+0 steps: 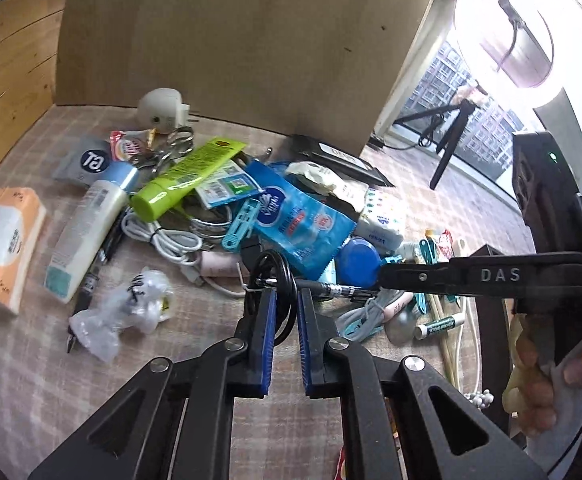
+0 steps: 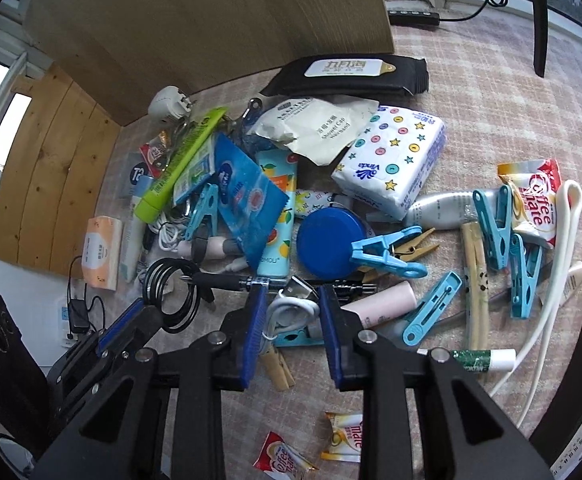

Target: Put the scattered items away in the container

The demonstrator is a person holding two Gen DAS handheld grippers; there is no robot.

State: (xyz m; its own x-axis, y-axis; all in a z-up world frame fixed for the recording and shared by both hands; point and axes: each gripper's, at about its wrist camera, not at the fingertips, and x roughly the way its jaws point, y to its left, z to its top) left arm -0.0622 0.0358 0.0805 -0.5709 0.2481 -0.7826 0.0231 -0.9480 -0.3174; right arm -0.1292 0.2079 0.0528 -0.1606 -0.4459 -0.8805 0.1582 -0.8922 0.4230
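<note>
Black coiled cable (image 1: 271, 253) is pinched upright between the nearly closed fingers of the left gripper (image 1: 287, 294), at the near left edge of the clutter on the table (image 2: 491, 100). A pick-up appears to be in hand; next, a lift clear of the black pen (image 1: 331, 289) across the coil is called for. The right gripper (image 2: 293, 300) is set astride a white cable bundle (image 2: 291, 312); whether it is clamped cannot be told. No container can be identified with certainty.

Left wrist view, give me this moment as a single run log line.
left tool: shut on black coiled cable | right tool: over white cable bundle, grip unclear | black pen: on pile | container: not seen
</note>
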